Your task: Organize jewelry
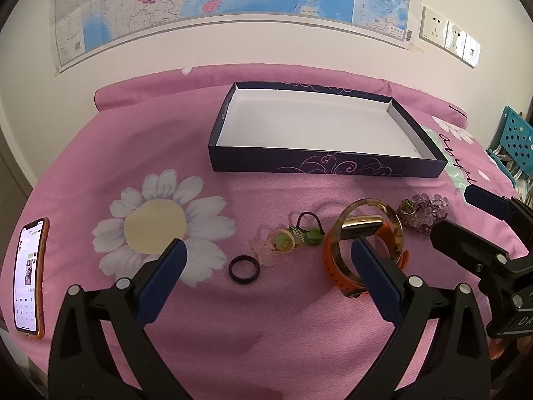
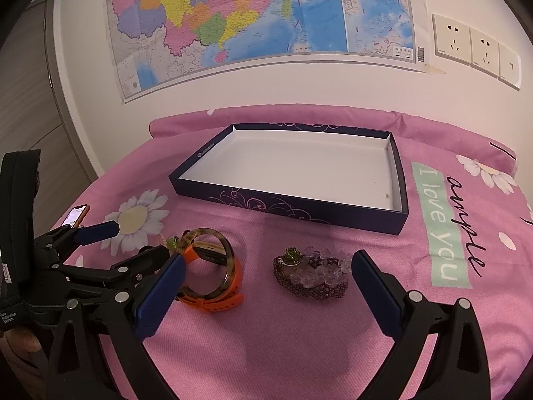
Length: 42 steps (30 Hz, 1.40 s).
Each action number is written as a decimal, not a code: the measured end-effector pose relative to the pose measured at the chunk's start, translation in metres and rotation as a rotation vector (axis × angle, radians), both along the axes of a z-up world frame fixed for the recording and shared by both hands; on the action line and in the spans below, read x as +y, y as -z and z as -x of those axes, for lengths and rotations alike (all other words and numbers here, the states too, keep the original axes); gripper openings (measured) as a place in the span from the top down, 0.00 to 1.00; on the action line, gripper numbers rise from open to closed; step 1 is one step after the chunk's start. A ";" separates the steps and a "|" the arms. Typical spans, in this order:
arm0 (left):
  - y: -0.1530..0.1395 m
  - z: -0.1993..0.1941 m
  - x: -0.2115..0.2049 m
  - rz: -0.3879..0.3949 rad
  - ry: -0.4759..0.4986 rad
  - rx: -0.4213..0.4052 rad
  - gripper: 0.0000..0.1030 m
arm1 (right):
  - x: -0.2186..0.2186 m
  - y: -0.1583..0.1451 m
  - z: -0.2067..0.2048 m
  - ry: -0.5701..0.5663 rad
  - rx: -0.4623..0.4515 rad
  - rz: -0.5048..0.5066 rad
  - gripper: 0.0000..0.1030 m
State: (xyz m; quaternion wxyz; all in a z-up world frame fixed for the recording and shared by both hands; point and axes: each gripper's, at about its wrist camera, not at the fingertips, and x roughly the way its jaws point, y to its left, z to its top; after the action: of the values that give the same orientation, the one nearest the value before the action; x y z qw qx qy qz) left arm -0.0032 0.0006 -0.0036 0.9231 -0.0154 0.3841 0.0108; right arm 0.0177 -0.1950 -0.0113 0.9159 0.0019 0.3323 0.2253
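a phone [image 1: 29, 278] with its screen lit lay at the far left of the pink flowered bedspread [image 1: 266, 333], beside a big printed daisy [image 1: 156, 225]. the left gripper [image 1: 268, 255] hung low over the cloth with its jaws spread wide and nothing between them; a small black ring [image 1: 244, 267] lay just ahead in the gap. next to the ring came a pale pink charm [image 1: 265, 255] touching a tangle of green beads on a dark cord [image 1: 301, 231]. right of that, an amber bangle [image 1: 366, 233] stood on edge, looped around an orange-strapped watch [image 1: 336, 273], and the left gripper's right-hand finger [image 1: 376, 283] stood in front of it. further right sat a purple beaded bracelet [image 2: 311, 275] with clear crystals and a small green ring [image 2: 293, 256] resting on top. the right gripper [image 2: 266, 265] hovered with its jaws also wide apart and holding nothing, the bracelet lying between its fingertips and a little ahead. behind the whole row, well apart from the jewelry, a shallow dark blue box [image 2: 286, 205] with a white inside lay open. a map [image 2: 260, 16] hung on the wall above, with wall sockets [image 2: 473, 46] to its right.
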 end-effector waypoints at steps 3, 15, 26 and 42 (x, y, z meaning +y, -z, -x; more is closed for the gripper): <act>0.000 0.000 0.000 -0.001 -0.001 0.000 0.06 | 0.001 0.000 0.000 -0.001 0.000 0.000 0.07; 0.002 0.001 -0.001 -0.003 0.000 0.001 0.06 | 0.002 0.001 0.000 -0.001 0.002 -0.002 0.07; 0.003 0.001 -0.001 -0.003 0.001 0.000 0.06 | 0.000 0.001 -0.003 -0.009 0.006 -0.006 0.07; 0.004 0.000 -0.003 0.002 0.011 0.006 0.06 | 0.004 0.001 -0.003 -0.023 0.006 -0.006 0.08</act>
State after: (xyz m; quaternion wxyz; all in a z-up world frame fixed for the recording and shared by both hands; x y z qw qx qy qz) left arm -0.0034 -0.0020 -0.0078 0.9220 -0.0141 0.3870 0.0056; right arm 0.0203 -0.1910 -0.0122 0.9122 0.0016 0.3344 0.2367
